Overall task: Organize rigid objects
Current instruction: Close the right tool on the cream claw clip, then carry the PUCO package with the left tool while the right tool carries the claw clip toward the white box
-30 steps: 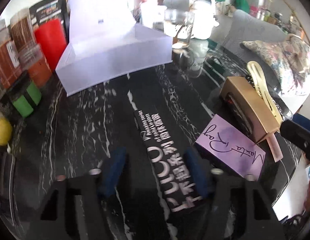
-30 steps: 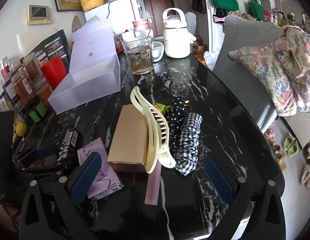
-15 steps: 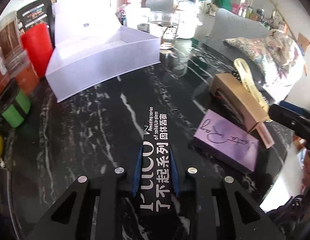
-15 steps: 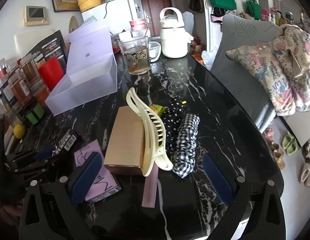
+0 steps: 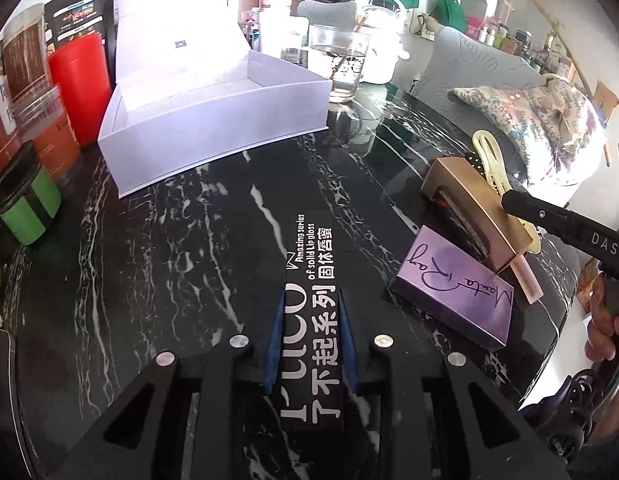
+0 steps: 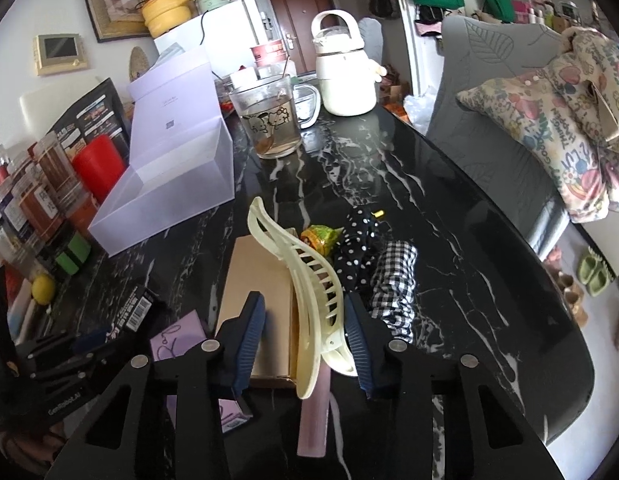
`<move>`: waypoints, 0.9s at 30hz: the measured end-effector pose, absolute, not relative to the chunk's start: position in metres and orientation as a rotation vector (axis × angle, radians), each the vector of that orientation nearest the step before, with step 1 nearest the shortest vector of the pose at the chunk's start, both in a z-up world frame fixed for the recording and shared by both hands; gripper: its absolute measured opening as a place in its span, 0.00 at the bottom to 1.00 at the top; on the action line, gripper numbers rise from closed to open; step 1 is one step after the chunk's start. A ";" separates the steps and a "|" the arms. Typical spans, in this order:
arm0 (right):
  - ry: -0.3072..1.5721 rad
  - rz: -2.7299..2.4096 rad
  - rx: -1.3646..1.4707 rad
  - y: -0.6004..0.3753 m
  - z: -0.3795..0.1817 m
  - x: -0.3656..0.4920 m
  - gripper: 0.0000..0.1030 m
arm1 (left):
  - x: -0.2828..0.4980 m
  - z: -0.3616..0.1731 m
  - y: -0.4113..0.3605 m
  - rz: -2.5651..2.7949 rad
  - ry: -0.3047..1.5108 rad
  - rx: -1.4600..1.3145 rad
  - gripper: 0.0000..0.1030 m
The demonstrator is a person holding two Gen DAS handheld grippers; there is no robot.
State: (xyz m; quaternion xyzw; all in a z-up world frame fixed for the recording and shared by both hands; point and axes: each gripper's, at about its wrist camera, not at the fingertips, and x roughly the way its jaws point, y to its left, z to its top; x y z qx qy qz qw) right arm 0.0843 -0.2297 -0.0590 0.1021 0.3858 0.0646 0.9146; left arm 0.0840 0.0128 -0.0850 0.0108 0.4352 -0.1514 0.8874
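Left wrist view: the left gripper is closed on the black lip-gloss box, its blue pads pressed against both long sides, with the box held low over the desk and pointing toward the open white box, which sits well beyond it. In the right wrist view, the right gripper is set partly open around the cream hair claw and the edge of the tan box; whether anything is actually clamped cannot be told. For a clean placement, the lip-gloss box is best kept level, lifted clear of the white box's near wall, and released only once inside. The purple box, just right of the lip-gloss box, should be avoided during the lift.
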 end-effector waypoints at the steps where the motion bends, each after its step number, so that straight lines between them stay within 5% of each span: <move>1: 0.796 0.135 0.212 -0.231 -0.059 0.085 0.40 | 0.084 -0.085 0.014 -0.314 0.904 0.019 0.25; 7: 0.804 0.161 0.258 -0.238 -0.062 0.088 0.39 | 0.086 -0.085 0.016 -0.322 0.905 0.008 0.25; 10: 0.781 0.144 0.261 -0.241 -0.061 0.085 0.21 | 0.087 -0.085 0.015 -0.317 0.905 0.016 0.25; 27: 0.713 0.122 0.241 -0.234 -0.036 0.070 0.19 | 0.086 -0.062 0.021 -0.333 0.843 -0.003 0.25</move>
